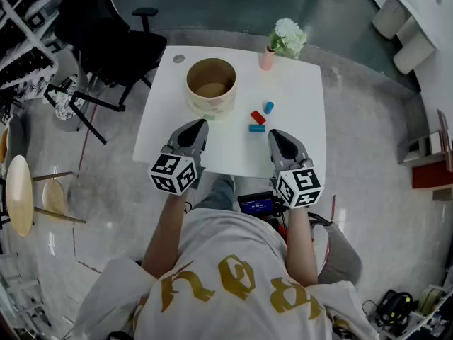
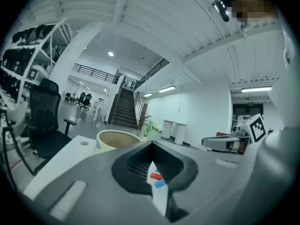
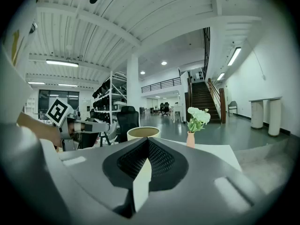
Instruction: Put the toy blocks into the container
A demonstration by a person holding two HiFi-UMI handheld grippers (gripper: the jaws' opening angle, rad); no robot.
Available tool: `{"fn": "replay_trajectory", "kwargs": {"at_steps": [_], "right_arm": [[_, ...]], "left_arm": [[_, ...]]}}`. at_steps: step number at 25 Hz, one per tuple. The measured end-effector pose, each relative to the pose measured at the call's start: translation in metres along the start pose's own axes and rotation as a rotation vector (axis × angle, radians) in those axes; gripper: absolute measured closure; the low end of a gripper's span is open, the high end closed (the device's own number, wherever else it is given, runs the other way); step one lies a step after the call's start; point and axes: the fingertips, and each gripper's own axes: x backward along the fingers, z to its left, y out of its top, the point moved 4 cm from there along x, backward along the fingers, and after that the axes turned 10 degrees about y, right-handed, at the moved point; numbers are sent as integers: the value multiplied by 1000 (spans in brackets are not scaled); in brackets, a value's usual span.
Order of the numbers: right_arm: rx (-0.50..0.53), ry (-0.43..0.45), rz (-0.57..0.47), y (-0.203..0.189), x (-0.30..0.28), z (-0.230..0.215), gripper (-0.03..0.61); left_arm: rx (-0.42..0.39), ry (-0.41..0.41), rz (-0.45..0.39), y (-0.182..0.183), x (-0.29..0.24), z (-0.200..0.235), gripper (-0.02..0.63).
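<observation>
**Both sets of jaws clenched on nothing**

Three toy blocks are lying loose on the white table (image 1: 304,147), right of its middle. The red block (image 1: 257,117) is sitting in the centre of the group. The small blue block (image 1: 269,107) is just beyond it, and the flat blue block (image 1: 256,127) is just on your side of it. The container (image 1: 210,87), a round tan tub with an open top, is standing on the far-left part of the table, apart from the blocks, with its tan bottom showing.

You are holding the left gripper (image 1: 199,125) over the near-left part of the table, pointing across it toward the container. Its jaws are pressed together and gripping nothing. In the left gripper view only a thin slit is showing below the meeting tips. Through it the red block and a blue one are peeking from farther along the tabletop.

You are holding the right gripper (image 1: 275,134) over the near-right part, also clenched and empty, with bare tabletop showing through its slit. The flat blue block is lying near its tips, to their left, without touching them.

A pink vase (image 1: 267,57) of white flowers is standing at the table's far edge. A black office chair (image 1: 106,41) is sitting beyond the far-left corner.
</observation>
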Motion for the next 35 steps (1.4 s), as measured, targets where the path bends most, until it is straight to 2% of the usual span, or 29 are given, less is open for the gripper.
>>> {"fn": "replay_trajectory", "kwargs": {"at_steps": [8, 14, 15, 17, 19, 21, 24, 30, 35], "right_arm": [[-21, -8, 20, -5, -6, -10, 558], [1, 0, 15, -8, -7, -16, 557], [15, 4, 38, -11, -9, -18, 548], [60, 18, 109, -19, -14, -20, 471], [118, 20, 188, -28, -19, -22, 455], [176, 21, 259, -38, -25, -25, 448], [244, 37, 339, -51, -35, -27, 448], [251, 70, 408, -68, -45, -34, 448], [292, 126, 491, -83, -64, -41, 449]], "left_arm": [[-25, -4, 70, -11, -16, 3, 614], [-69, -47, 165, -31, -28, -1, 614], [-75, -52, 182, -34, -30, -2, 614], [-102, -62, 216, -40, -35, -4, 614], [-139, -95, 252, -46, -39, -9, 614], [-163, -123, 271, -51, -44, -13, 614], [-182, -117, 277, -59, -53, -12, 614], [-175, -135, 380, -82, -68, -10, 614], [-257, -128, 489, -105, -82, -2, 614]]}}
